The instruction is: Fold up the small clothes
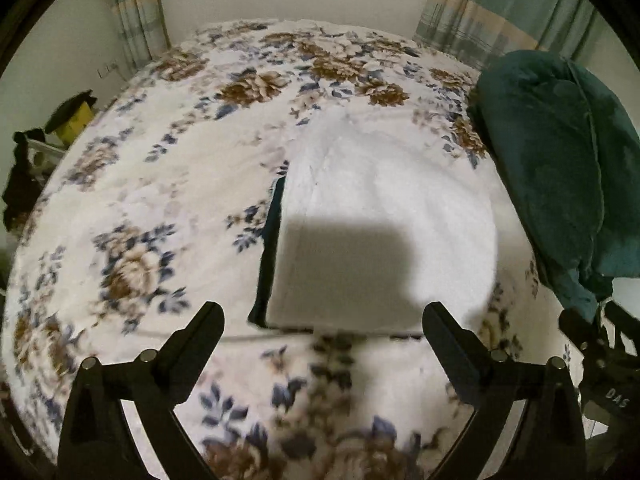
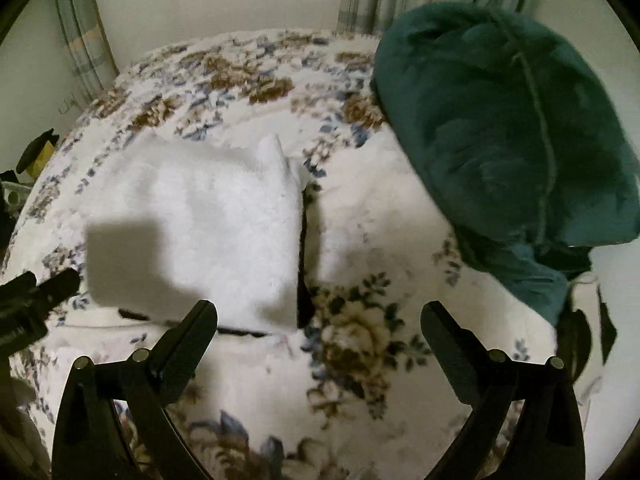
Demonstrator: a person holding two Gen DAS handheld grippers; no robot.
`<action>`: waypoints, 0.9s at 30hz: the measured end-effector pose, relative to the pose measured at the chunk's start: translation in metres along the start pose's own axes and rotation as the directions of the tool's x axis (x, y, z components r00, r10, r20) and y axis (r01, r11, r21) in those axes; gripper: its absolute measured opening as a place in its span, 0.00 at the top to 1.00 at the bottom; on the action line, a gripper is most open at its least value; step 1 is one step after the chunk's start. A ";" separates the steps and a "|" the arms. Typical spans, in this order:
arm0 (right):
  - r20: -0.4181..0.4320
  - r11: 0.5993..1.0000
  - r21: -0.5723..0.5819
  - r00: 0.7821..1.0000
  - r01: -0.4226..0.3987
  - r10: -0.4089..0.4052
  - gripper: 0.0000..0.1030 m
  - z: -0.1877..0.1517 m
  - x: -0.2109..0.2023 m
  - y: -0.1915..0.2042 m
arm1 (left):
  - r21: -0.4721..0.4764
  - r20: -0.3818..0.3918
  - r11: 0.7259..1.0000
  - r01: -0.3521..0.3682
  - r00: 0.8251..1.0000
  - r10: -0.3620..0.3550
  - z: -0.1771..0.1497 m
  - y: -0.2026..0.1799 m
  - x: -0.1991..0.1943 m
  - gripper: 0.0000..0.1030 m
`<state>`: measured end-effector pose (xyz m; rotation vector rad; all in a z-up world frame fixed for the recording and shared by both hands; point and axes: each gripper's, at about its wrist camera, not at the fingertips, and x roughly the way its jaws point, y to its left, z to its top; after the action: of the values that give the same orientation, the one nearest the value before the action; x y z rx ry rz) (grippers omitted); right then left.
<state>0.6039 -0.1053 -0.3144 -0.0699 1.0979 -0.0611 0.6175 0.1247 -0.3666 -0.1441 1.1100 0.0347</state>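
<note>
Your left gripper (image 1: 322, 320) and right gripper (image 2: 318, 316) both hang above the floral bedspread (image 1: 160, 184) with fingers spread wide and nothing between them. The folded white garment (image 1: 380, 232) lies flat at the centre of the left wrist frame, a dark edge showing along its left side, and sits centre-left in the right wrist frame. A teal blanket (image 2: 500, 120) is heaped at the right of both frames, apart from the garment

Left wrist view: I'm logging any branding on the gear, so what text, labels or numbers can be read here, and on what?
"DAS": white letters on the black body of the right claw, at the view's lower right edge.
No other text shows, in either view, on the white folded garment, teal blanket or floral bedspread.
</note>
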 end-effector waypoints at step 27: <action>0.343 1.000 0.012 0.939 0.002 -0.005 0.00 -0.110 -0.447 -0.048 | 0.038 0.308 0.998 -0.052 0.951 0.038 -0.111 -0.059 -0.368 0.02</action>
<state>0.3023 -0.1183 0.0368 -0.0695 0.7470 -0.0558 0.3609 0.0676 -0.0804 -0.0692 0.8014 0.0707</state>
